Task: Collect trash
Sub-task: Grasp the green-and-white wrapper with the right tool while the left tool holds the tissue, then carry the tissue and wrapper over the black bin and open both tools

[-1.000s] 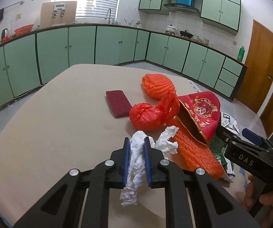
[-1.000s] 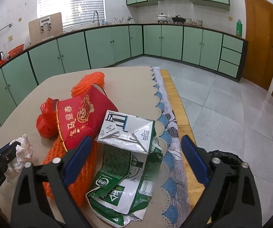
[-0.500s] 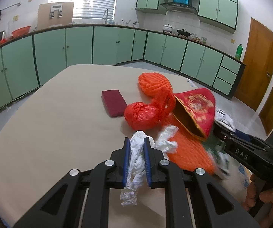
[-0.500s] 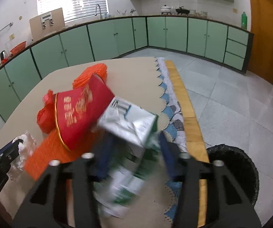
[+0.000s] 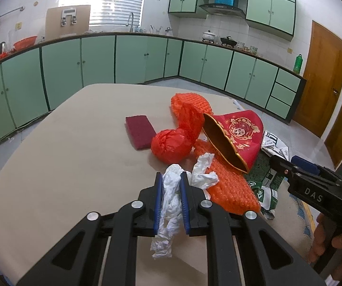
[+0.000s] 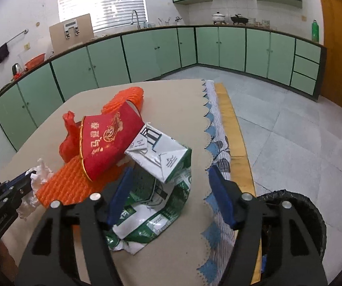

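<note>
My left gripper (image 5: 171, 191) is clenched on a crumpled white tissue (image 5: 169, 211), the blue fingers (image 5: 158, 202) pressing it from both sides while its loose ends spill out ahead of the tips and hang down behind them. It sits above the beige bench (image 5: 63, 166), just in front of the trash pile. There is a knotted red plastic bag (image 5: 172, 145) right ahead, a dark red pad (image 5: 139, 131) lying flat to its left, and orange foam netting (image 5: 230, 190) stretched beside the tissue. A red and gold paper bag (image 5: 237, 135) lies on top of the netting, mouth open toward me.

My right gripper (image 6: 168, 193) is spread wide, grasping nothing. Its blue fingers (image 6: 222, 200) straddle the crushed green and white carton (image 6: 156, 166), one finger alongside its left side, the other standing clear to the right. The carton rests near the bench's scalloped edge, leaning against the red paper bag. Under it lies a flattened green and white wrapper (image 6: 147, 219). Down past the bench edge, at lower right, the black-lined trash bin (image 6: 297, 209) stands on the tiled floor (image 6: 289, 131). In the left view my right gripper shows at the far right, hand wrapped round its handle.
</note>
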Demonstrator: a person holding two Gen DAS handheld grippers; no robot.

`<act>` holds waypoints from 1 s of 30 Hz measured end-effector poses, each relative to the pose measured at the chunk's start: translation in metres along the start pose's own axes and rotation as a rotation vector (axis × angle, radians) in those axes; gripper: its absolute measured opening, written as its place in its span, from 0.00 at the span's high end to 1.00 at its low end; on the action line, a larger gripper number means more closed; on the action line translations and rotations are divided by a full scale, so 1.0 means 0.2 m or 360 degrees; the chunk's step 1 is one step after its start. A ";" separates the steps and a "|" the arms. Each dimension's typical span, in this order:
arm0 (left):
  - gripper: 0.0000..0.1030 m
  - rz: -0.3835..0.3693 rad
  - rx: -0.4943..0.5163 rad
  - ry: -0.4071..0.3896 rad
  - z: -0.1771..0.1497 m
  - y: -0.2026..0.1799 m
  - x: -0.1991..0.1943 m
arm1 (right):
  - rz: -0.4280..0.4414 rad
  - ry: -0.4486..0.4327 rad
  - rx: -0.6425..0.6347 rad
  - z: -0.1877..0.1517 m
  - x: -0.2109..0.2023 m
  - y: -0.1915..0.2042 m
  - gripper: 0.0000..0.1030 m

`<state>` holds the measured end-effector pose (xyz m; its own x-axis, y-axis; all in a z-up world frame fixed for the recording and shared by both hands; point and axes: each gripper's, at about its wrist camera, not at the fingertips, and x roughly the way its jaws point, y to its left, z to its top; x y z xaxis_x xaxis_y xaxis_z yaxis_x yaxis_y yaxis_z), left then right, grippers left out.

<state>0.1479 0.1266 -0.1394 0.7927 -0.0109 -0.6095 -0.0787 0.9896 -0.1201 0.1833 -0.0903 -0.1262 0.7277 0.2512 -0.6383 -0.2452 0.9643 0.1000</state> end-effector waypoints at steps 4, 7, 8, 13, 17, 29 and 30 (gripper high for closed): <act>0.86 0.0005 -0.0003 0.0010 0.00 0.00 0.01 | 0.0022 0.0013 0.0008 0.02 0.04 -0.02 0.24; 0.86 0.0010 -0.0003 0.0018 0.01 0.00 0.03 | 0.0079 0.0073 0.0003 0.03 0.09 -0.03 0.22; 0.86 0.0012 -0.0002 0.0019 0.01 0.00 0.03 | 0.0107 0.0082 0.0011 0.03 0.10 -0.03 0.26; 0.86 0.0017 -0.0001 0.0028 0.02 0.00 0.05 | 0.0191 0.0138 0.0028 0.02 0.12 -0.05 0.63; 0.86 0.0024 0.0001 0.0028 0.02 -0.01 0.06 | 0.0193 0.0093 -0.0007 0.01 0.05 -0.05 0.71; 0.86 -0.0001 0.0032 -0.0044 0.06 -0.07 -0.02 | 0.0234 0.0037 -0.0056 0.01 -0.18 -0.09 0.82; 0.86 -0.0007 0.0036 -0.0049 0.06 -0.08 -0.03 | 0.0235 0.0029 -0.0054 0.00 -0.21 -0.09 0.82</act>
<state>0.1526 0.1129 -0.1240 0.8114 -0.0112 -0.5843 -0.0619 0.9925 -0.1050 0.1579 -0.1187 -0.1005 0.6705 0.3883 -0.6322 -0.3703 0.9135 0.1684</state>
